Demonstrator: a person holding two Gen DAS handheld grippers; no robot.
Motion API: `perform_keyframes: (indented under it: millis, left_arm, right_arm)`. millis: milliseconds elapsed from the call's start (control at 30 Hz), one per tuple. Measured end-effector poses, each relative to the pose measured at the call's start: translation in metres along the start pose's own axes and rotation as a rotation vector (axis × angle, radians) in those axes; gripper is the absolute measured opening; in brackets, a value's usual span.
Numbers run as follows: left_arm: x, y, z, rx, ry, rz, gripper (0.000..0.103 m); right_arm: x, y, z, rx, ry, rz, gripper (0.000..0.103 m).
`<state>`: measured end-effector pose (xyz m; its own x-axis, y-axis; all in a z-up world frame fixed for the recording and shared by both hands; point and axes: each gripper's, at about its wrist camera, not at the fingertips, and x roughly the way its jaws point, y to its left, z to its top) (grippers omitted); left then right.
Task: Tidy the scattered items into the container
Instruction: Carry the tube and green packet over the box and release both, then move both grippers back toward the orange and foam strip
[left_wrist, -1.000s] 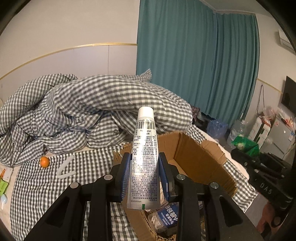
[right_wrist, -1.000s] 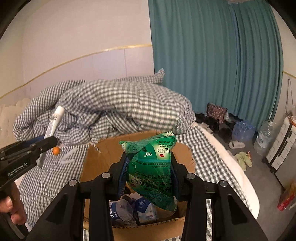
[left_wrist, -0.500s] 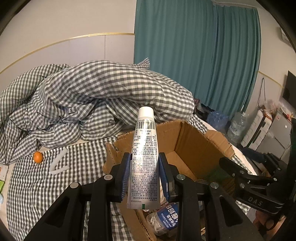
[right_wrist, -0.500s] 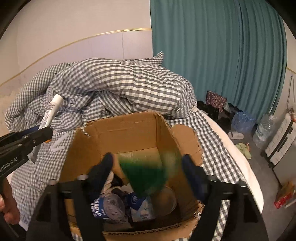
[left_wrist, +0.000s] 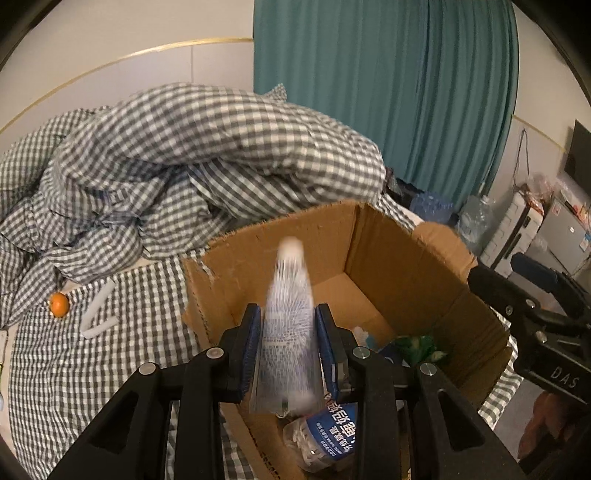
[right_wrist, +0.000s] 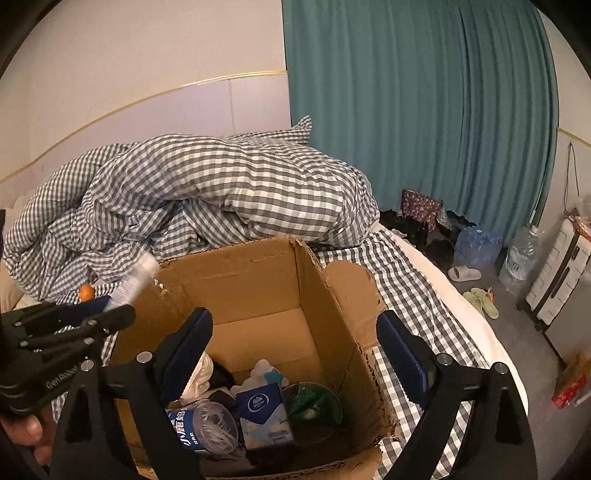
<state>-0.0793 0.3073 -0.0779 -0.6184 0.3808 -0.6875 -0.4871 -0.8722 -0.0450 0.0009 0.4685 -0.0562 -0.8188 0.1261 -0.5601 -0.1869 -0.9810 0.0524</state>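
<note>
The cardboard box (left_wrist: 406, 266) stands open on the checked bed sheet. My left gripper (left_wrist: 288, 314) hovers over its near left corner; its jaws are opening and the white tube (left_wrist: 290, 325) between them is blurred, tipping forward and slipping down. In the right wrist view the left gripper (right_wrist: 107, 310) and tube (right_wrist: 136, 280) show at the box's left wall. My right gripper (right_wrist: 293, 319) hangs above the box (right_wrist: 258, 280), jaws opening wide with nothing between them. The green packet (right_wrist: 310, 400) lies inside the box.
In the box lie a blue-labelled bottle (right_wrist: 203, 428) and a blue tissue pack (right_wrist: 264, 413). An orange (left_wrist: 59, 304) and a white bent strip (left_wrist: 98, 314) lie on the sheet left of the box. A heaped checked duvet (left_wrist: 207, 155) sits behind. Floor clutter stands to the right.
The right gripper opened and the green packet fell into the box. The left gripper sank toward the box, and its tube, sharp and upright before, now blurs and sags between the pads.
</note>
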Motion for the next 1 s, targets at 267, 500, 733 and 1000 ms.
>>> perform_keyframes:
  millis: [267, 500, 733, 1000]
  left_arm:
    - [0.002, 0.001, 0.0, 0.005, -0.004, 0.001, 0.071]
    - [-0.012, 0.024, 0.001, -0.031, -0.039, 0.048, 0.103]
    - [-0.026, 0.05, 0.002, -0.066, -0.055, 0.095, 0.103]
    - [-0.047, 0.087, -0.002, -0.111, -0.081, 0.124, 0.103]
  right_arm:
    - [0.007, -0.001, 0.0, 0.019, 0.007, 0.006, 0.091]
    - [-0.001, 0.017, 0.003, 0.0, -0.029, 0.016, 0.091]
    - [-0.003, 0.042, 0.009, -0.015, -0.038, 0.036, 0.098]
    - [-0.002, 0.078, 0.014, -0.043, -0.024, 0.049, 0.103]
